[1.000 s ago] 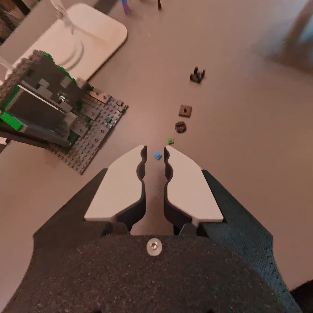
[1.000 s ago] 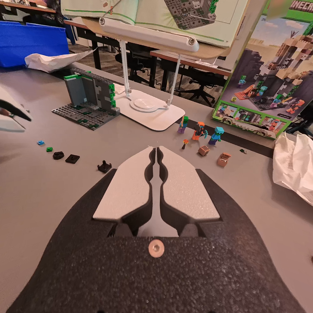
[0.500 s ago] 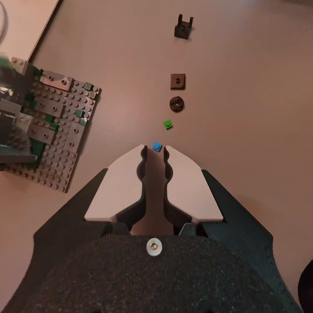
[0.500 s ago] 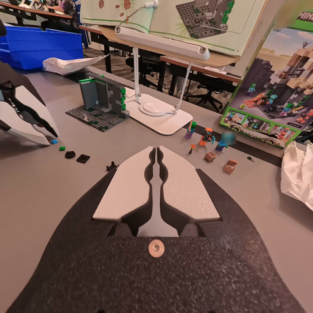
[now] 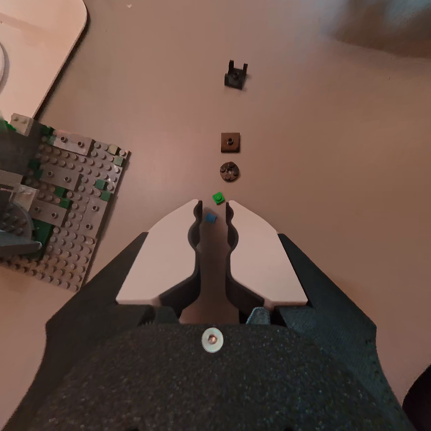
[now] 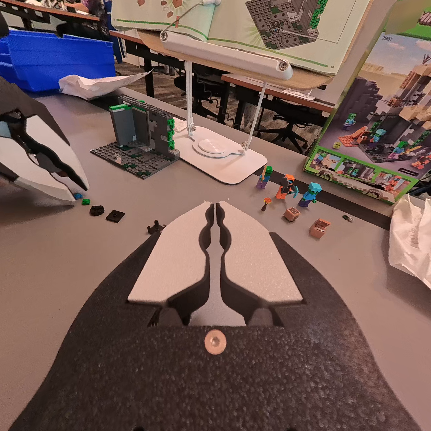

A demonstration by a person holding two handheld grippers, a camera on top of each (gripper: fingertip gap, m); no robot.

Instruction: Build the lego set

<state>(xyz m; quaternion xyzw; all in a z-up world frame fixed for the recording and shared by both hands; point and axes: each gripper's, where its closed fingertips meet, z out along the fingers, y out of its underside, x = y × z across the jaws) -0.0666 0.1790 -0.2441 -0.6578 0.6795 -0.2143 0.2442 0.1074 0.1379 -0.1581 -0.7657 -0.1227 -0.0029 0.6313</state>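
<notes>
left gripper (image 5: 211, 203) down low over the grey table (image 5: 326, 186), fingers spread apart, tiny blue plate (image 5: 210, 218) lying on the tabletop right between the tips, nearer the left finger, contact impossible to tell. small green plate (image 5: 218, 198) just past the tips, then in a line beyond it a black round plate (image 5: 229, 171), a dark square plate (image 5: 230, 142) and a black bracket piece (image 5: 236, 76) farthest out. off to the left, the half-built lego model (image 5: 58, 198): grey studded baseplate with green bits, wall section rising at the frame edge.

right gripper (image 6: 214, 203) hanging above the table, fingers nearly together, only a thin slit between the tips, nothing in them. ahead of it, the white book stand (image 6: 221, 161) carrying the open instruction booklet (image 6: 268, 23), model standing just left of the stand's base. three minifigures (image 6: 285, 186) upright to the right, small brown builds near them, set box (image 6: 377, 121) standing behind, crumpled white bag (image 6: 410, 240) at the far right edge.
</notes>
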